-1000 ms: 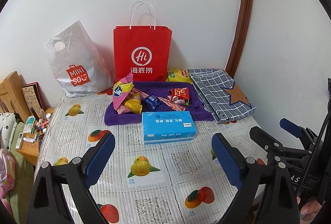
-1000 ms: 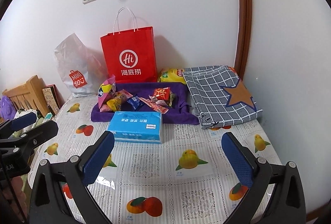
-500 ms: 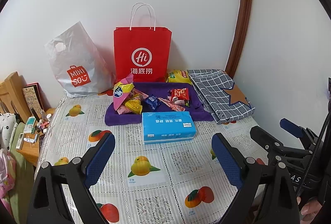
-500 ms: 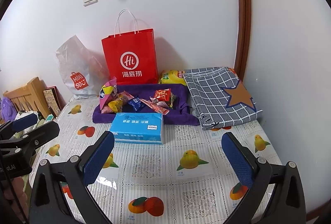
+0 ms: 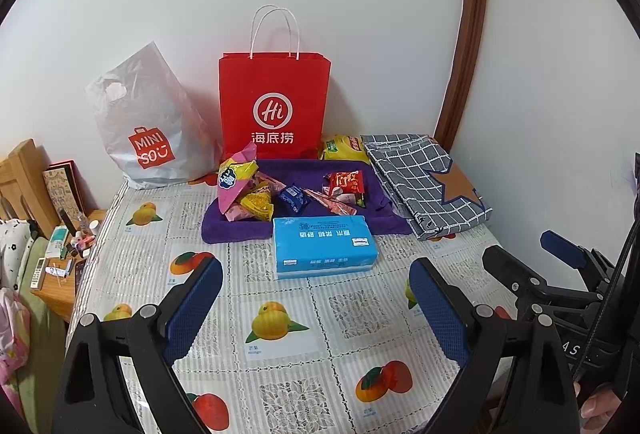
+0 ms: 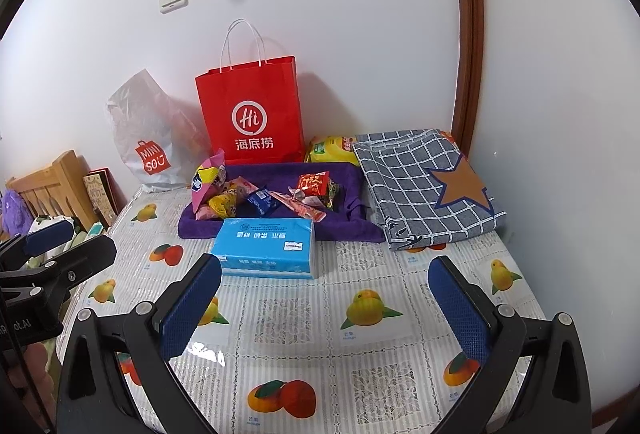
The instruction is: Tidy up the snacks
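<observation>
Several snack packets [image 5: 256, 193] [image 6: 224, 193] lie piled on a purple cloth [image 5: 376, 189] [image 6: 352, 177] at the back of the table, among them a red packet [image 5: 346, 181] [image 6: 314, 183] and a small blue one [image 5: 294, 197]. A yellow snack bag [image 5: 344, 147] [image 6: 330, 149] sits behind the cloth. In front lies a blue tissue pack [image 5: 322, 246] [image 6: 266, 246]. My left gripper [image 5: 316, 306] hangs open over the near table, nothing between its pads. My right gripper [image 6: 324, 306] is likewise open and holds nothing, well short of the tissue pack.
A red paper bag [image 5: 274, 105] [image 6: 252, 109] and a grey plastic shopping bag [image 5: 148, 125] [image 6: 148, 137] stand against the wall. A folded checked cloth with a star [image 5: 428, 181] [image 6: 428, 185] lies at the right. The fruit-print tablecloth [image 5: 280, 326] covers the table; cluttered wooden furniture [image 5: 52, 262] is left.
</observation>
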A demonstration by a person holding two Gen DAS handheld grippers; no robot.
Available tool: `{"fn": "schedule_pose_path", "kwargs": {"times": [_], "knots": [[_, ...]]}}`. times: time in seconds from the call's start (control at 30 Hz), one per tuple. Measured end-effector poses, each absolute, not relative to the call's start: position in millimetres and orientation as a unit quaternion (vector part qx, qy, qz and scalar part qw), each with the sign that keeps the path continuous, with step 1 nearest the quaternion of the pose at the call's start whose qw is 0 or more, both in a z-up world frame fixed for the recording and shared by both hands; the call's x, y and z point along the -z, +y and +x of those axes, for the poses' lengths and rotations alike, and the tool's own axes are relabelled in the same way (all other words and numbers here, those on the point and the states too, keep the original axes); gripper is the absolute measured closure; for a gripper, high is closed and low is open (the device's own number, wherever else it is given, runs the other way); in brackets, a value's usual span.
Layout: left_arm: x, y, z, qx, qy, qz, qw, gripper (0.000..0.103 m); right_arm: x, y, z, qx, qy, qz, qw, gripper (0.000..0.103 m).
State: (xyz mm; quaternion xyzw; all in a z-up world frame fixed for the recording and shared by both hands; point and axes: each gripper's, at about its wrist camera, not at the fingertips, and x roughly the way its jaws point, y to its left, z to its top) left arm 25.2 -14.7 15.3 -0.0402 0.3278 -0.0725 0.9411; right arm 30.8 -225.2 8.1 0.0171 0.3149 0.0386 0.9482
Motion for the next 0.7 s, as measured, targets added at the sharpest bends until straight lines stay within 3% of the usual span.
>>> {"fn": "schedule_pose_path", "kwargs": {"times": [0.7], "knots": [[-17.7,-16.8,23.2,0.070,0.325,-0.039,0.942,0.008,-10.6,-222.7,26.6,-0.041,0.311,0.015,0.949,0.001]]}}
